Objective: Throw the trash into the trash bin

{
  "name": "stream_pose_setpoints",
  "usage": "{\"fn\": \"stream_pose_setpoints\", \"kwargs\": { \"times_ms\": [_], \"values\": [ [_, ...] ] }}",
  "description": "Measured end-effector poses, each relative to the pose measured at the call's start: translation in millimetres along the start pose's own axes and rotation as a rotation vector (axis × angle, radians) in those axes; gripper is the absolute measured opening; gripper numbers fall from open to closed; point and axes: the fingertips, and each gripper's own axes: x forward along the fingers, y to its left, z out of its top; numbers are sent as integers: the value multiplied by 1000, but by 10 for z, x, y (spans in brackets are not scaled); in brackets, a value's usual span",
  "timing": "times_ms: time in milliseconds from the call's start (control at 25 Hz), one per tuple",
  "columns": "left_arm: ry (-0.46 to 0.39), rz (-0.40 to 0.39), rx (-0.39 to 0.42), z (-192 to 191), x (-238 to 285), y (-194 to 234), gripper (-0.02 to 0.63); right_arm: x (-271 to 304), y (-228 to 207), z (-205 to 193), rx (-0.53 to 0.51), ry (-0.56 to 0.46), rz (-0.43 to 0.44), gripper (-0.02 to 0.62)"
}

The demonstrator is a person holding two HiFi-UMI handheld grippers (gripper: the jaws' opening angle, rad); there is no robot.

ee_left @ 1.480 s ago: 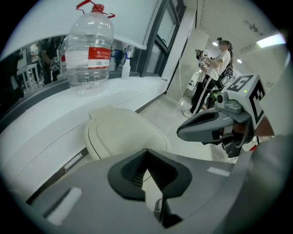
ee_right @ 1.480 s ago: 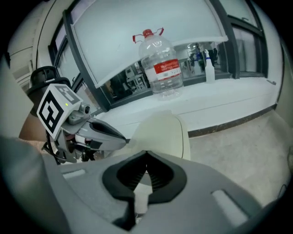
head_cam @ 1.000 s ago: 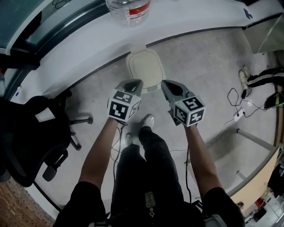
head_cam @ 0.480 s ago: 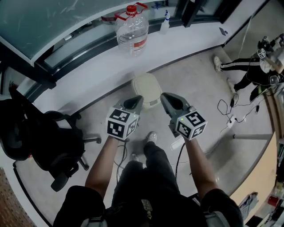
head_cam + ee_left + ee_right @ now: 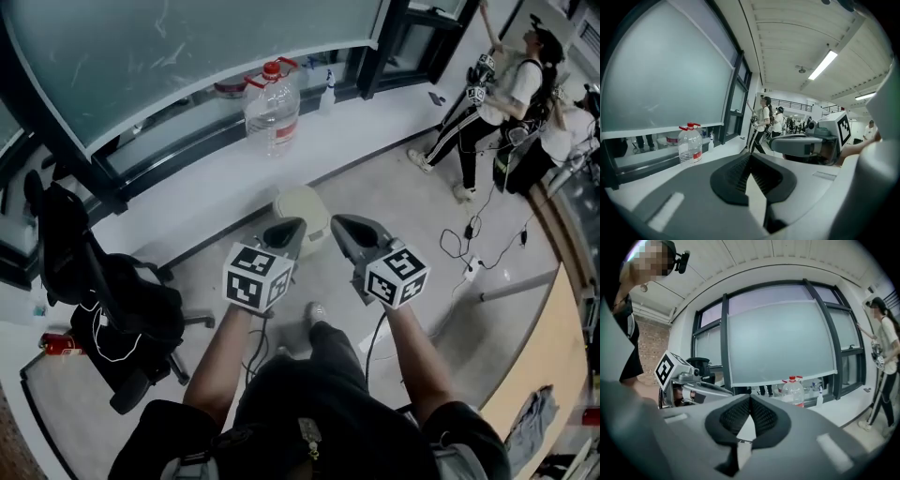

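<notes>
The cream trash bin stands on the grey floor below a white ledge, its lid down. In the head view both grippers hang side by side above and in front of it. My left gripper is shut, with nothing between its jaws; its black pads meet at the tip. My right gripper is shut and empty too, its pads closed together. Each gripper view shows the other gripper beside it: the right one, the left one. No trash shows in any view.
A large water bottle with a red cap and a spray bottle stand on the white ledge under the window. A black office chair is at the left, a red can beyond it. People stand at the far right; cables lie on the floor.
Both grippers have risen together, still shut. The head view has tipped up: the bin looks smaller and farther off, and the window, the ledge and the people have come into view.
</notes>
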Motion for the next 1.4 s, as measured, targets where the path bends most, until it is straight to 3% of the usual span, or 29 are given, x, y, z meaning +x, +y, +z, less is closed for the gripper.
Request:
{"fn": "stream_pose_setpoints", "kwargs": {
  "times_ms": [520,1400],
  "values": [
    [-54,-21,85,289,-518,-594,6,-559,475,477,-14,-82,-38,3],
    [-60,-16,100,305,-663,-889,7,-815,628,523,9,-118,-36,3]
  ]
}}
